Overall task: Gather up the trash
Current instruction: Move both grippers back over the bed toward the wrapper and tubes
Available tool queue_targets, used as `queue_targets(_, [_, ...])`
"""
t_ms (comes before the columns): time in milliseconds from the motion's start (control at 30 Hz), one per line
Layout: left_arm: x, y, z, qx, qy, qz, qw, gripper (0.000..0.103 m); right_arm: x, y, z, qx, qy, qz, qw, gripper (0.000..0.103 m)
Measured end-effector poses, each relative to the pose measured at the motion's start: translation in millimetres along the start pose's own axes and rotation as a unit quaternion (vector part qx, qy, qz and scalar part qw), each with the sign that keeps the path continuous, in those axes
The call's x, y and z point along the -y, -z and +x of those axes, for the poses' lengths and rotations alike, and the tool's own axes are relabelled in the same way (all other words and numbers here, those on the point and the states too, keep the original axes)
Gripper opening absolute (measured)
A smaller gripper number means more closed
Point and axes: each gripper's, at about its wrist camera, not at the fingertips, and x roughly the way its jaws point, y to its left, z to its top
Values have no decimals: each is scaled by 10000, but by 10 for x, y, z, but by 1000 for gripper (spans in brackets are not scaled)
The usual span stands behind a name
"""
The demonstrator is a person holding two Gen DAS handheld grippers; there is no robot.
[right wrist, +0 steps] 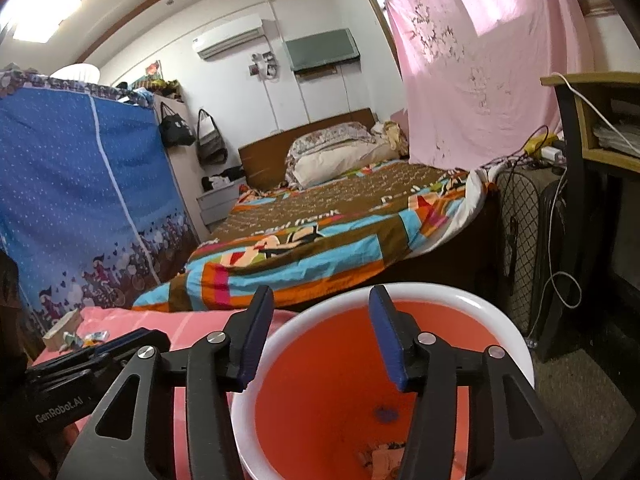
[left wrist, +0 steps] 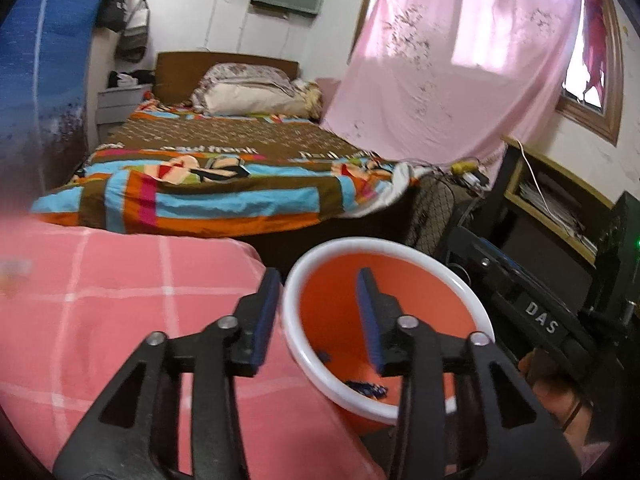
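Observation:
An orange bin with a white rim (left wrist: 304, 344) stands beside a pink checked surface (left wrist: 120, 300). My left gripper (left wrist: 318, 280) is open and empty, its jaws straddling the bin's left rim. A blue wrapper (left wrist: 366, 389) lies inside the bin. In the right wrist view the bin (right wrist: 516, 344) is just below my right gripper (right wrist: 320, 300), which is open and empty over its mouth. Crumpled wrappers (right wrist: 380, 458) lie at the bin's bottom. Small trash pieces (right wrist: 86, 338) lie on the pink surface (right wrist: 192, 328) at the far left, next to a box (right wrist: 60, 330). The left gripper's body (right wrist: 80, 364) shows at the left.
A bed with a striped quilt (right wrist: 340, 232) stands beyond the bin. A blue fabric wardrobe (right wrist: 80, 200) is on the left. A pink sheet (right wrist: 480, 60) hangs by the window. A desk (right wrist: 600, 152), cables and a mesh fan guard (right wrist: 516, 220) stand on the right.

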Motion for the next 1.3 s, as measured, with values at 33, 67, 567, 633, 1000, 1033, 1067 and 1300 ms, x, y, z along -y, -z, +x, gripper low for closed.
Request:
queue_targets(33, [-35, -9, -27, 56, -56, -39, 10000, 54, -17, -11, -7, 39, -12, -8, 10000, 58])
queue_targets(67, [-73, -21, -64, 126, -111, -93, 9998, 55, -34, -19, -12, 73, -26, -14, 10000, 62])
queue_targets(567, [-757, -75, -673, 1176, -1065, -742, 9845, 103, -498, -83, -51, 850, -433, -146, 9953, 103])
queue_targets(633, [-842, -60, -739, 1245, -1148, -753, 9827, 103, -579, -79, -53, 954, -533, -158, 9939, 103])
queue_targets(1000, [-1300, 88, -1184, 1774, -1913, -631, 9633, 103, -1188, -27, -36, 1434, -1270, -501, 9802, 103])
queue_targets(1033, [-1330, 103, -1223, 1816, -1957, -613, 9618, 103, -1241, -18, -37, 1469, -1331, -536, 9787, 103])
queue_targets(1067, [-1381, 118, -1278, 1877, -2038, -574, 9591, 103, -1302, -5, -41, 1510, -1402, -581, 9768, 103])
queue_targets(1300, [-1682, 220, -1485, 2002, -2467, -320, 9477, 103, -1726, 132, 51, 1440, -1799, -1074, 9671, 103])
